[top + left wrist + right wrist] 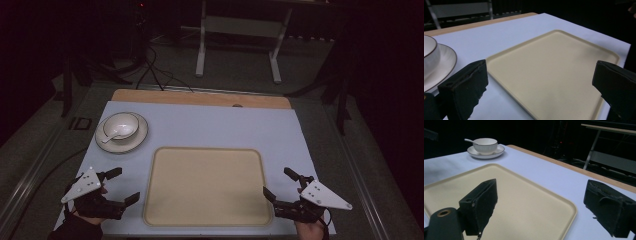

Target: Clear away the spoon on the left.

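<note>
Two grippers are resting in your hands: the left gripper [121, 185] and the right gripper [280, 184] are flanking one beige tray [165, 210], each with jaws spread wide and gripping nothing. One bowl [120, 125] is sitting on one plate [138, 140] at the far left, holding one spoon [111, 135]. No writing is showing legibly.
</note>
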Demonstrator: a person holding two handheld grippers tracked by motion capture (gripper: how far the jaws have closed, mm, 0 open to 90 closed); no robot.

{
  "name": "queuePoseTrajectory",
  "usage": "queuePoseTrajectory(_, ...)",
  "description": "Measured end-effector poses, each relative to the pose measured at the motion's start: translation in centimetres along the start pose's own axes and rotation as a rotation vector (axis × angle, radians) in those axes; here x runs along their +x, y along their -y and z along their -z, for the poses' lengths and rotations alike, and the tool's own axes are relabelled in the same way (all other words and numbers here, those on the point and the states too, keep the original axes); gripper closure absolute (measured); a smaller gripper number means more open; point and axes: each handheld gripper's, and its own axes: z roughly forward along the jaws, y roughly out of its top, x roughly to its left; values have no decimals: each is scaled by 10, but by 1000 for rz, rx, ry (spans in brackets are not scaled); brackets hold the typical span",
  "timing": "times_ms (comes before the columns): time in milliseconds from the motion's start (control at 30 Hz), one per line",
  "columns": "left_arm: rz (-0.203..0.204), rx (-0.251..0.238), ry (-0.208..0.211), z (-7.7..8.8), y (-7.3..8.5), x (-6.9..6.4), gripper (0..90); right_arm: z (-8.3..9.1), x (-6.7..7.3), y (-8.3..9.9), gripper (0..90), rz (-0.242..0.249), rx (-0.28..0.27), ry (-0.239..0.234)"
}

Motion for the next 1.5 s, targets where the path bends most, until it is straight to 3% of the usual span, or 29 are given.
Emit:
queuePoseTrajectory(433, 19, 11, 36, -3, -5, -2, 12, -1, 5, 0, 119, 27, -1, -28)
queuePoseTrajectory(567, 18, 17, 73, -4, -12, -8, 13, -1, 2, 2, 118, 15, 5, -25)
queuePoseTrajectory(667, -17, 20, 68, -7, -16, -14, 13, 0, 0, 2, 118, 4, 1, -27)
queuePoseTrajectory(967, -47, 18, 66, -6, -29, -19, 14, 1, 2, 1, 118, 7, -6, -21)
queuePoseTrajectory(1133, -41, -2, 77, -2, -40, -16, 14, 0, 4, 0, 118, 17, -10, -16)
queuePoseTrajectory(1233, -59, 7, 80, -2, -45, -17, 14, 0, 5, -1, 118, 26, -13, -17)
queuePoseTrajectory(1300, -81, 13, 74, -2, -49, -17, 14, 0, 5, -1, 118, 30, -11, -19)
queuePoseTrajectory(1500, -86, -10, 52, 3, -59, -10, 21, 1, 5, -1, 118, 26, -22, -22)
